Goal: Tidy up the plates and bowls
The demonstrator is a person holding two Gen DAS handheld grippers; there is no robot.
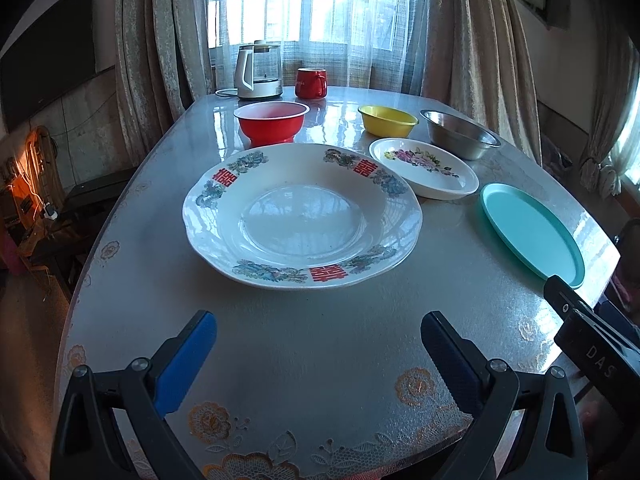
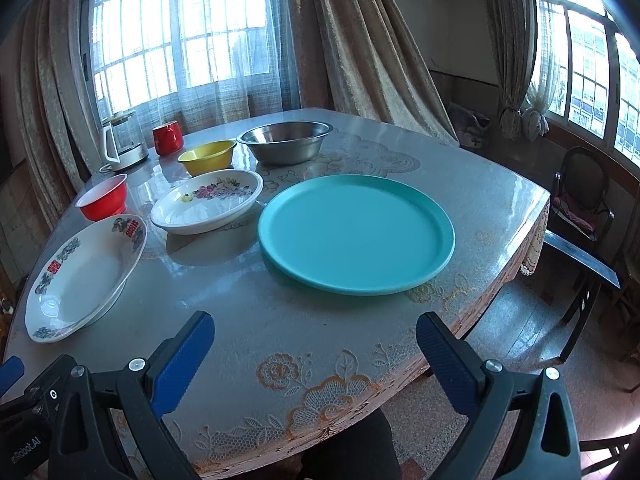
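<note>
Overhead, both of my grippers hang above the near end of the desk (image 1: 320, 340), dishes spread out ahead.
Left gripper: my left gripper (image 1: 318, 334) has its blue-padded jaws spread wide with nothing between them, above the lace-patterned desk cover just short of the big plate.
Right gripper: my right gripper (image 2: 314, 334) is likewise gaping and empty, poised near the desk's front edge in front of the teal plate; its black body also shows at the right edge of the left wrist view.
Large plate: a white scalloped plate (image 1: 302, 216) with red double-happiness characters and floral bands lies flat, directly ahead of my left gripper.
Teal plate: a round teal plate (image 2: 356, 234) lies flat towards the desk's right side, apart from the other dishes.
Floral dish: a white oval dish (image 1: 423, 168) with a pink flower print sits between the large plate and the teal plate, just in front of the yellow and steel bowls.
Bowls: a red bowl (image 1: 271, 122) stands behind the large plate; a yellow bowl (image 1: 387, 121) and a stainless steel bowl (image 1: 460, 134) stand side by side further right.
Far end: a glass electric kettle (image 1: 258, 70) and a red mug (image 1: 311, 83) stand by the curtained window (image 1: 304, 4).
</note>
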